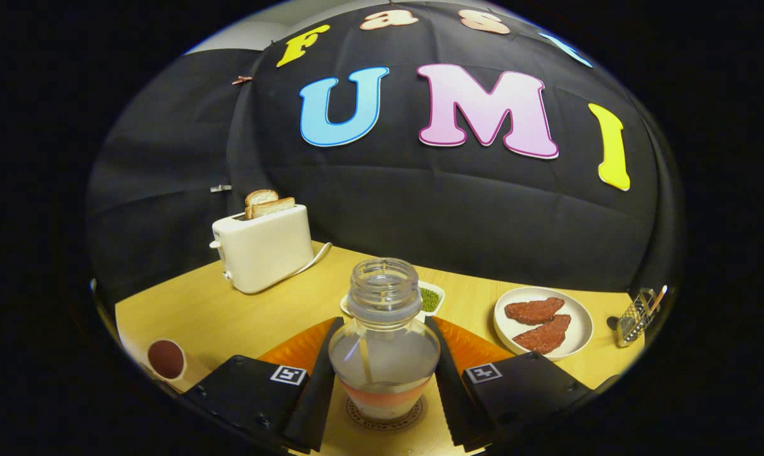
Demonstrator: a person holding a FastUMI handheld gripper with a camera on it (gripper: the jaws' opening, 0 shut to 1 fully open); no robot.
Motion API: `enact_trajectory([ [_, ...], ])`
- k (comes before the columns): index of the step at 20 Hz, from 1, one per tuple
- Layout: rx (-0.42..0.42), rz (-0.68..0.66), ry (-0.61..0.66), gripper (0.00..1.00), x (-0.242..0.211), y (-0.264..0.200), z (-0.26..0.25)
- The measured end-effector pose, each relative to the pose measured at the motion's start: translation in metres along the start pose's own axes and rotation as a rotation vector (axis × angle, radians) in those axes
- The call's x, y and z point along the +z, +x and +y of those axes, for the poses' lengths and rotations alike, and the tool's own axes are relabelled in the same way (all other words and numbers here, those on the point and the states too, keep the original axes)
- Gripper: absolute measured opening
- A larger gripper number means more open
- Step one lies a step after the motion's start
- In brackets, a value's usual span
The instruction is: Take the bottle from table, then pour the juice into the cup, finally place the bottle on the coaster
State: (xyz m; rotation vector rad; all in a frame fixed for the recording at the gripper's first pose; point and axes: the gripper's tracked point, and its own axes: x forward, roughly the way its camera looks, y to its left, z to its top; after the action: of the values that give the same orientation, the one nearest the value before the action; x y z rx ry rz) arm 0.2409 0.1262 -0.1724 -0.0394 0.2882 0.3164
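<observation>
A clear, uncapped bottle (pixel 384 342) stands upright on a round coaster (pixel 415 415) with a printed rim. A thin layer of pink juice lies at its bottom. My gripper (pixel 384 324) holds the bottle between its two fingers (pixel 318 380), which lie flush against the bottle's wide body on either side. A white cup (pixel 166 359) with dark red juice sits on the wooden table, well to the left of the left finger.
A white toaster (pixel 265 250) with toast (pixel 268 204) stands at the back left. Behind the bottle are a small white dish of green bits (pixel 431 299) and an orange plate (pixel 296 348). A white plate with two brown patties (pixel 575 326) and a metal rack (pixel 635 316) lie to the right.
</observation>
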Motion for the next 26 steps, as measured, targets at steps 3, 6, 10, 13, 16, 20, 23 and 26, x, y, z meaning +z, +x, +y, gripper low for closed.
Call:
enact_trajectory([
  [3, -0.001, -0.002, 0.020, 0.77, -0.006, 0.000, -0.002],
  [6, -0.006, 0.011, 0.055, 0.78, -0.008, -0.001, -0.005],
  [10, 0.008, 0.004, 0.047, 0.99, 0.000, -0.011, -0.004],
  [13, 0.015, -0.015, 0.014, 0.99, 0.014, -0.030, -0.002],
  [16, 0.009, -0.067, -0.013, 0.99, 0.038, -0.060, -0.002],
  [20, -0.010, -0.136, -0.028, 0.98, 0.073, -0.112, -0.005],
  [23, -0.072, -0.162, -0.042, 0.98, 0.097, -0.148, -0.020],
  [26, -0.168, -0.174, -0.015, 0.98, 0.120, -0.190, -0.041],
])
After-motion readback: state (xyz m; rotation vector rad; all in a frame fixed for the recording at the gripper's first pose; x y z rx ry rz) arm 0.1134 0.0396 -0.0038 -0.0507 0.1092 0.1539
